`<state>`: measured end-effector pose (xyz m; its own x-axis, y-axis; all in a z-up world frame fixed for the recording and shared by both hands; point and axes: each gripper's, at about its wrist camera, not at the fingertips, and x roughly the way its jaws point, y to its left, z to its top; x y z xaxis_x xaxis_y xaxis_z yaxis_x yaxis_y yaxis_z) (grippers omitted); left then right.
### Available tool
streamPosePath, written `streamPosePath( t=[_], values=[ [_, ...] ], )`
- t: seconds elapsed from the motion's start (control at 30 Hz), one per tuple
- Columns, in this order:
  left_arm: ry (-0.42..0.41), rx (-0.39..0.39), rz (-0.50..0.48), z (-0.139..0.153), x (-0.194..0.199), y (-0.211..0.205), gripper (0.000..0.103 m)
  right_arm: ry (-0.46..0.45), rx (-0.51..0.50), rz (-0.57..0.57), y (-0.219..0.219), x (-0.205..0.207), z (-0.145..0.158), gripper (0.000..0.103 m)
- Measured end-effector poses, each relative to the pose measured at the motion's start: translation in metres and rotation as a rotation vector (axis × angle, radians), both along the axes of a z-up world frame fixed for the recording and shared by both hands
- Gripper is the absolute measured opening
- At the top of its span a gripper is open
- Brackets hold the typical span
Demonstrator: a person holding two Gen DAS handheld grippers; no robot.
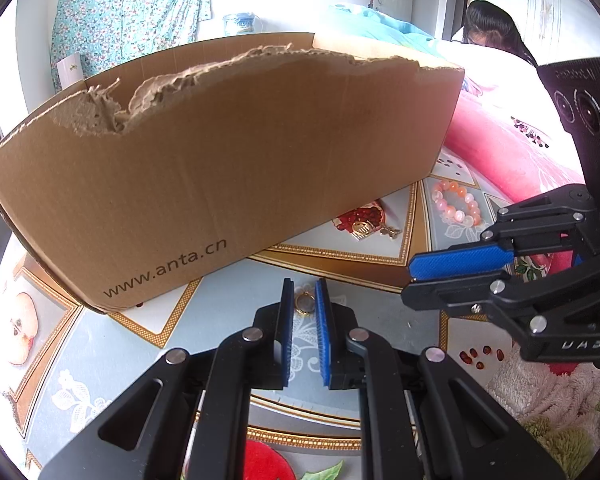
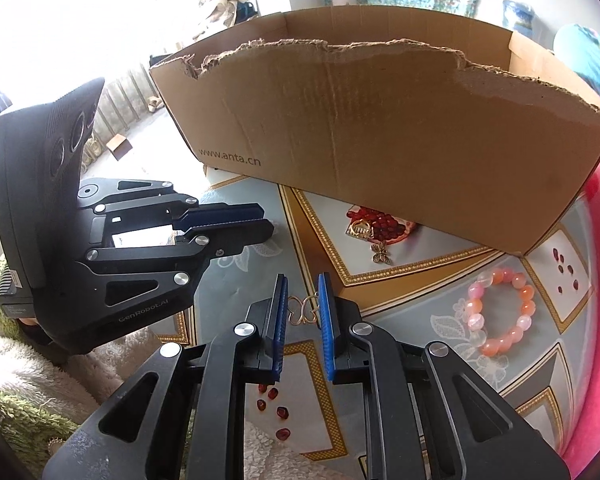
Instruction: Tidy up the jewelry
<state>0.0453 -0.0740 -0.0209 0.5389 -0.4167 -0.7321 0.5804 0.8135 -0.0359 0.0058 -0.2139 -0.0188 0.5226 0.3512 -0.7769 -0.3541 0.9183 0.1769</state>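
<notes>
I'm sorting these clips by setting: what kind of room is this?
Most likely a bedroom in a home: a pink quilt and teal bedding lie behind the cardboard box, and a floral cloth hangs on the wall.

The cardboard box (image 1: 228,168) ahead of both grippers is matt brown corrugated stuff with a rough, fuzzy torn top edge. Under the tools the tablecloth (image 2: 236,280) looks smooth and slightly glossy, like vinyl. Right of the right gripper (image 2: 303,312), the bead bracelet (image 2: 500,312) is polished and shiny, and between that gripper's ribbed blue pads (image 2: 326,320) sits thin gold-coloured wire jewelry (image 2: 302,310).
</notes>
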Motion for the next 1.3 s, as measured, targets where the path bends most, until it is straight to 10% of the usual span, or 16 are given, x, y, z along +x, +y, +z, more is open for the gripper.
streamPosePath(
  t=[0.7,0.87,1.3],
  values=[
    [0.013,-0.014,-0.008,0.008,-0.003,0.007,0.004,-0.032,0.081,-0.041,-0.033,-0.016,0.032,0.014],
    [0.011,0.032,-0.023,0.004,-0.005,-0.001,0.024,-0.029,0.087,-0.044,-0.033,-0.015,0.029,0.014],
    [-0.017,0.06,0.003,0.0,-0.003,-0.004,0.024,-0.02,0.092,-0.052,-0.033,-0.015,0.029,0.014]
  ],
)
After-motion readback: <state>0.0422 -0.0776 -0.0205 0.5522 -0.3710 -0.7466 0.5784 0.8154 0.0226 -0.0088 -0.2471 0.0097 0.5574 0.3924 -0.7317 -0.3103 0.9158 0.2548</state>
